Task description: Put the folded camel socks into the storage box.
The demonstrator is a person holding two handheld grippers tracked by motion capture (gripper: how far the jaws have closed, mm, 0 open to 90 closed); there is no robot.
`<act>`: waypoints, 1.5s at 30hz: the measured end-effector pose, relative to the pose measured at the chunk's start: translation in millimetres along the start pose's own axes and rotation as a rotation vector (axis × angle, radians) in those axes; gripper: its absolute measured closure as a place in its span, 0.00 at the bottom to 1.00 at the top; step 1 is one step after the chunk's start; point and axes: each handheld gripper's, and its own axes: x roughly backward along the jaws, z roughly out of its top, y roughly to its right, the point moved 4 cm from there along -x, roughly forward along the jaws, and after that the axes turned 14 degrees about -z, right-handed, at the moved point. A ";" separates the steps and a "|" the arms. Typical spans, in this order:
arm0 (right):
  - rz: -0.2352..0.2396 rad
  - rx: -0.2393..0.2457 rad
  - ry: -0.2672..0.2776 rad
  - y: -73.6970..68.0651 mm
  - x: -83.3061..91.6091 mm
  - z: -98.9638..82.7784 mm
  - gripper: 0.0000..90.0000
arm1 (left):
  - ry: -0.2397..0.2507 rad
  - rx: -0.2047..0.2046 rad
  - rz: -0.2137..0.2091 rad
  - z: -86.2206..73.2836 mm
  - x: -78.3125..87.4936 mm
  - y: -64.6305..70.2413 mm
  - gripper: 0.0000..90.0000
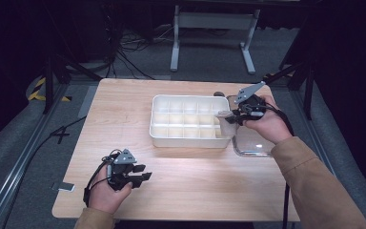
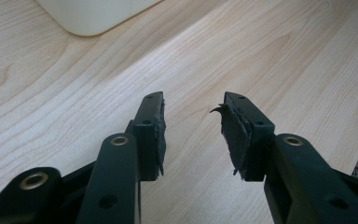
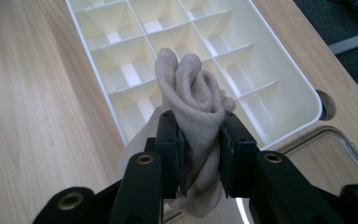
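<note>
Right hand-held black two-jaw gripper (image 3: 200, 140), seen in its own gripper view: jaws pressed on both sides of a rolled beige knitted sock (image 3: 193, 98). Roll stands up between the pads; loose end of the fabric hangs below them. Top of the roll pokes above the fingertips.

High view: right gripper (image 1: 228, 117) at the right end of the white plastic compartment tray (image 1: 158, 121), sock (image 1: 225, 120) a pale bundle at the tray's right rim. Right hand (image 1: 264, 121) comes in from the lower right in a tan sleeve (image 1: 314, 181). Grey three-cornered plate sits tilted on top of the gripper.

Tray: rectangular, rounded corners, divided by thin walls into a grid of small cells. In the right gripper view the tray (image 3: 307, 93) lies beyond the sock; the cells in sight hold nothing. Cannot tell whether the sock hangs over a cell or over the rim.

Clear, shallow plastic container (image 1: 252, 148) just right of the tray, under the right hand; its rim (image 3: 349, 144) shows at the lower right of the right gripper view.

Left hand-held black gripper (image 2: 193, 116): jaws parted, bare wood between the worn pads. High view puts the left gripper (image 1: 140, 177) near the front left of the light wooden table (image 1: 124, 105), well apart from the tray.
</note>
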 end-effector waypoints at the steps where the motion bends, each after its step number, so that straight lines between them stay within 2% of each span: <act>1: -0.008 0.009 -0.005 0.4 -1.6 0.3 0.80 | 0.001 0.000 0.000 -1.3 0.5 -0.1 0.67; 6: -0.016 0.035 -0.009 -0.5 -7.5 1.7 0.80 | 0.008 0.013 0.008 -3.6 2.6 0.1 0.67; 7: -0.028 0.058 -0.015 -0.9 -10.1 1.7 0.80 | 0.008 0.010 0.009 -3.8 2.9 -0.3 0.66; 10: -0.046 0.087 -0.006 -2.7 -15.1 1.5 0.80 | 0.005 0.011 0.008 -4.2 2.8 -0.5 0.66; 13: -0.047 0.126 -0.005 -6.3 -22.5 -0.5 0.80 | 0.002 0.005 0.006 -3.7 1.6 -1.1 0.66; 19: -0.051 0.146 -0.037 -11.8 -34.0 -5.4 0.79 | -0.003 0.009 0.001 -1.6 -0.5 -0.7 0.66; 21: -0.047 0.141 -0.045 -14.2 -36.8 -5.9 0.79 | -0.005 0.004 0.001 -0.7 -0.9 -0.9 0.66; 23: -0.065 0.134 -0.053 -15.4 -39.5 -6.3 0.79 | 0.001 0.006 -0.002 0.6 -2.3 -0.1 0.65; 33: -0.050 0.141 -0.114 -25.6 -53.6 -10.4 0.79 | 0.000 -0.001 -0.010 2.6 -4.7 -0.4 0.64; 37: -0.066 0.121 -0.146 -27.5 -60.6 -13.8 0.79 | 0.004 0.001 -0.007 3.6 -5.3 -0.2 0.64; 45: -0.065 0.069 -0.203 -27.2 -67.5 -17.1 0.79 | -0.002 0.003 -0.016 3.4 -7.1 0.4 0.64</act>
